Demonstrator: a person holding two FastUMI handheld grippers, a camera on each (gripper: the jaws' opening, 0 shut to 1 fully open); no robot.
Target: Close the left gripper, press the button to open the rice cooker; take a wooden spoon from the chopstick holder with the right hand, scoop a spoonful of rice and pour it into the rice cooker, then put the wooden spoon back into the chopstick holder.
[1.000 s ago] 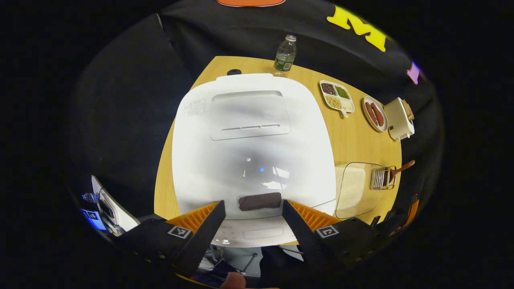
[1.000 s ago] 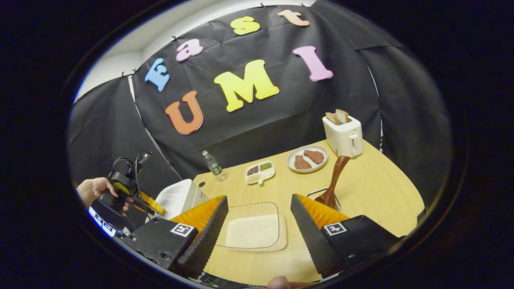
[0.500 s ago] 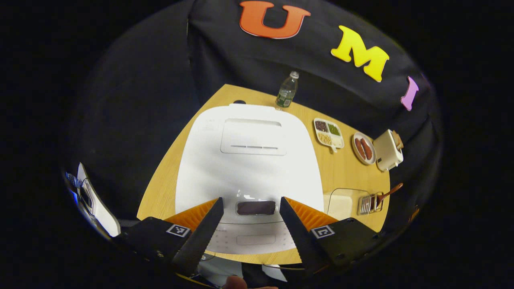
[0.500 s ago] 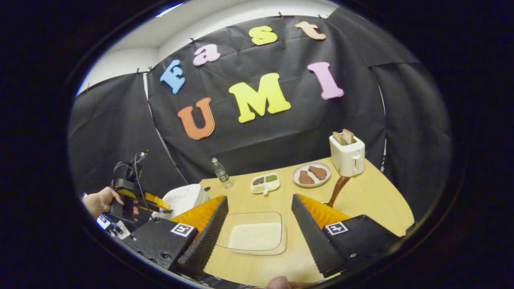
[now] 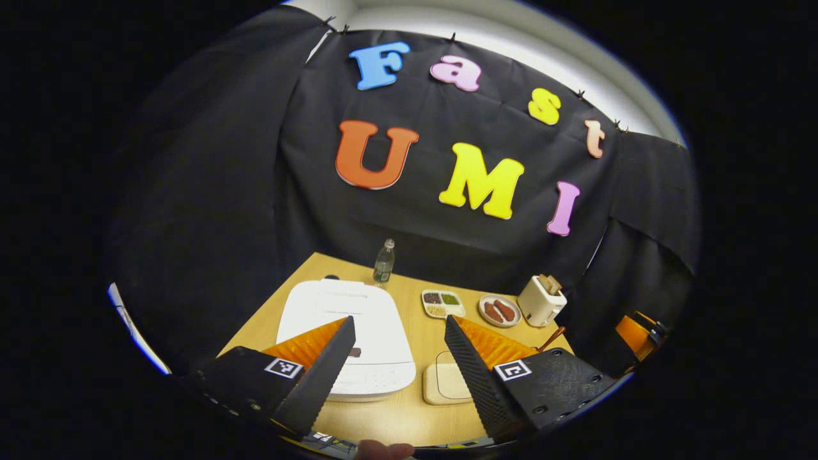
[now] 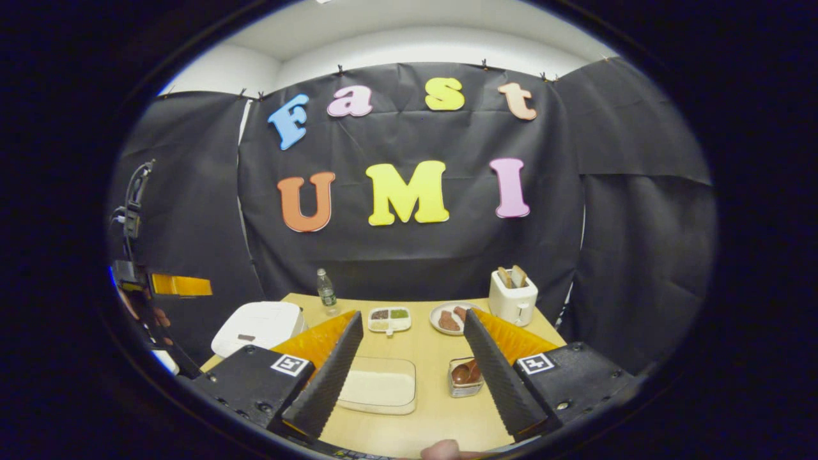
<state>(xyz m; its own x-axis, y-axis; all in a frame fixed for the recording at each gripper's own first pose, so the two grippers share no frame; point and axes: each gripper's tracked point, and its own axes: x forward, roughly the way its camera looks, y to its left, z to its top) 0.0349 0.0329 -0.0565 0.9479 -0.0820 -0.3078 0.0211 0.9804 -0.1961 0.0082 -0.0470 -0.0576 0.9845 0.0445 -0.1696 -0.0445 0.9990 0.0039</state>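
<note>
Rice cooker (image 5: 348,338) sits with its lid down at the left end of the bench (image 5: 409,415), its dark button panel on the front edge facing the person. Just to its right, near the front edge, lies the clear tray of rice (image 6: 378,388), and right of that the wire chopstick holder (image 6: 465,377) with the wooden spoon (image 6: 464,372) lying low in it.

By my reading the task stands at its very start: the lid is shut, the spoon is in the holder, and no rice has been scooped. The first step calls for the left tongs to be squeezed closed, brought down over the front of the cooker and pushed onto the button; with the fingers spread they would straddle it rather than press it.

Left tongs (image 5: 397,358) are released, fingers wide apart, holding nothing and well above the bench. Right tongs (image 6: 409,358) are likewise spread, empty and clear of everything.

Farther back stand a water bottle (image 5: 383,262), a divided dish of beans (image 5: 442,303), a plate of meat (image 5: 500,310) and a toaster (image 5: 540,299).
</note>
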